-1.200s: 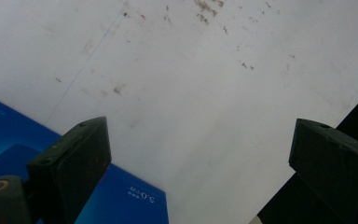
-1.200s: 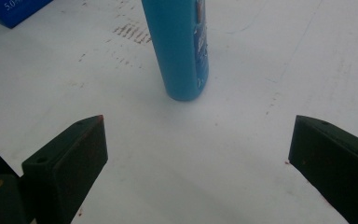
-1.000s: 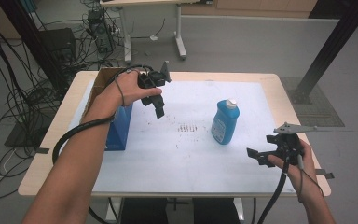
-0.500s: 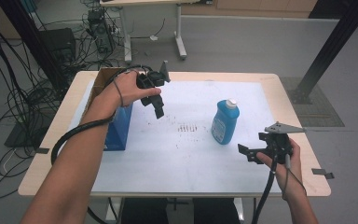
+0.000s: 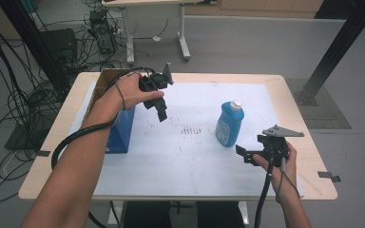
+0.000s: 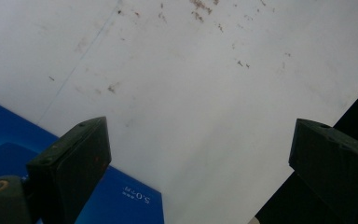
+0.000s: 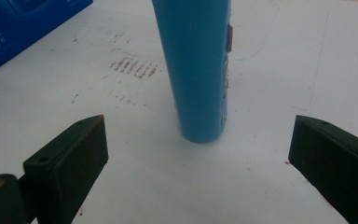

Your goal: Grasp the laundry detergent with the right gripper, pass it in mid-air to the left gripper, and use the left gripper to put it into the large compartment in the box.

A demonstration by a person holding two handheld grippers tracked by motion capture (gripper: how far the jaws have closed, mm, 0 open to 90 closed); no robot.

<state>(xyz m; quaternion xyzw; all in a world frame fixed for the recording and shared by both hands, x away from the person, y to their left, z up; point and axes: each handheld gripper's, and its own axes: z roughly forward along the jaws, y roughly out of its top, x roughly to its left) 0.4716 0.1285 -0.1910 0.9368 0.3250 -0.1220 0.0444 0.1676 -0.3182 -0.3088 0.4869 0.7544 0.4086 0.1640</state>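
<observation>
The right tongs (image 5: 248, 156) hang spread wide and empty just near of the blue bottle (image 5: 229, 124), which stands upright right of the middle of the bench (image 5: 309, 156); in the right gripper view the bottle (image 7: 196, 70) rises between the two jaws, untouched. The left tongs (image 5: 159, 102) are spread too, grasping nothing, held over the white sheet (image 5: 171, 152) beside the blue box (image 5: 121, 133) at the left. The left gripper view shows small upside-down print reading "5.0" on the box (image 6: 121, 198); the rest is illegible.
</observation>
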